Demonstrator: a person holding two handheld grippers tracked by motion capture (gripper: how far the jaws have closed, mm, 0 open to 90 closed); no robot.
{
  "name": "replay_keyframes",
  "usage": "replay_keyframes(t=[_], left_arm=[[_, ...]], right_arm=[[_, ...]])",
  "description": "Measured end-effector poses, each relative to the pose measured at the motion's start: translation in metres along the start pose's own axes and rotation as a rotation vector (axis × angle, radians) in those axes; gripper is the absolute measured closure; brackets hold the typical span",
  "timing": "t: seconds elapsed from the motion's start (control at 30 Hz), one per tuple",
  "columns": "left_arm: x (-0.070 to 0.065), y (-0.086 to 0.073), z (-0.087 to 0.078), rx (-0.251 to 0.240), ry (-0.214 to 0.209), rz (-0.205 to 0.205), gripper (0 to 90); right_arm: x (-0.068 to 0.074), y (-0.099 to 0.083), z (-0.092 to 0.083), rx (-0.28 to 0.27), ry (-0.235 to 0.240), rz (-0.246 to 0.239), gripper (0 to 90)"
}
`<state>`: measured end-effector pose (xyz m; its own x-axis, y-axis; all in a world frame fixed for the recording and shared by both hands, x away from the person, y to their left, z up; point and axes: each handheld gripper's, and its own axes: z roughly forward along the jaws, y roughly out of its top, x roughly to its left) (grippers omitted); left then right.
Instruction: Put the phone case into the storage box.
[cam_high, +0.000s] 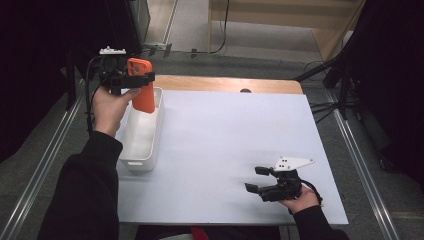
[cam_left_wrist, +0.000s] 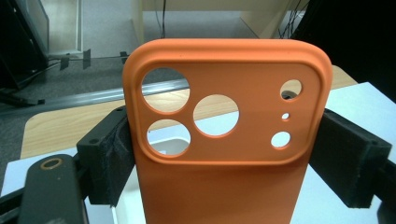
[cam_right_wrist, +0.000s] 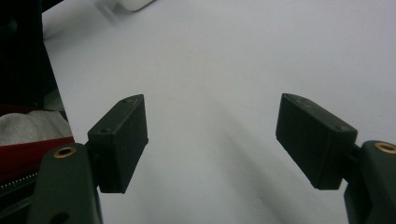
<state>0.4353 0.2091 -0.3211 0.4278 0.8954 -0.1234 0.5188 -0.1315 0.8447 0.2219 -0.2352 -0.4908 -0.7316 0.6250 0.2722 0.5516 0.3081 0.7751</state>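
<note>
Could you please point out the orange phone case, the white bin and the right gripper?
orange phone case (cam_left_wrist: 224, 186), left gripper view, plain back below the camera cutouts.
white bin (cam_high: 161, 112), high view, right rim.
right gripper (cam_high: 257, 179), high view, between its open fingertips.

Dim room, dark at both sides — the white desk (cam_high: 225, 150) alone catches soft overhead light, without glare. Shadows are faint. The high view is slightly soft; the right gripper view is hazy, its far corner blurred.
</note>
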Motion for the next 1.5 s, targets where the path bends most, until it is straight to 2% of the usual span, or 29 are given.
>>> replay_keyframes(t=[0.1,0.23,0.43,0.53,0.7,0.77,0.87,0.97,1.13,1.23,1.33,1.5], left_arm=[[-0.001,0.002,0.002,-0.006,0.000,-0.005,16.1],[-0.001,0.006,0.005,-0.014,0.021,0.002,16.1],[-0.001,0.009,0.011,-0.039,0.044,-0.025,16.1],[0.000,0.012,0.014,-0.038,0.072,-0.016,16.1],[0.006,0.015,0.021,-0.044,0.096,-0.029,16.1],[0.007,0.016,0.024,-0.049,0.122,-0.027,16.1],[0.011,0.016,0.030,-0.053,0.126,-0.057,16.1],[0.013,0.015,0.035,-0.053,0.150,-0.059,16.1],[0.015,0.013,0.044,-0.050,0.167,-0.053,16.1],[0.017,0.012,0.048,-0.047,0.163,-0.070,16.1],[0.018,0.012,0.051,-0.046,0.171,-0.062,16.1],[0.023,0.009,0.058,-0.049,0.174,-0.073,16.0]], right_arm=[[0.000,0.000,-0.001,-0.003,-0.002,0.003,23.7],[-0.001,0.000,-0.001,-0.008,-0.006,0.002,23.7],[-0.001,0.000,-0.003,-0.012,-0.007,0.002,23.7],[-0.001,0.000,-0.003,-0.012,-0.008,0.003,23.7],[-0.002,0.000,-0.004,-0.012,-0.007,0.004,23.7],[-0.003,-0.001,-0.005,-0.014,-0.009,0.010,23.7],[-0.004,-0.001,-0.005,-0.018,-0.009,0.010,23.7],[-0.004,-0.001,-0.005,-0.014,-0.006,0.010,23.7],[-0.004,-0.001,-0.005,-0.013,-0.003,0.011,23.7],[-0.004,-0.001,-0.004,-0.013,-0.003,0.011,23.7],[-0.004,-0.001,-0.004,-0.013,-0.004,0.010,23.7],[-0.004,-0.001,-0.006,-0.026,-0.013,0.013,23.7]])
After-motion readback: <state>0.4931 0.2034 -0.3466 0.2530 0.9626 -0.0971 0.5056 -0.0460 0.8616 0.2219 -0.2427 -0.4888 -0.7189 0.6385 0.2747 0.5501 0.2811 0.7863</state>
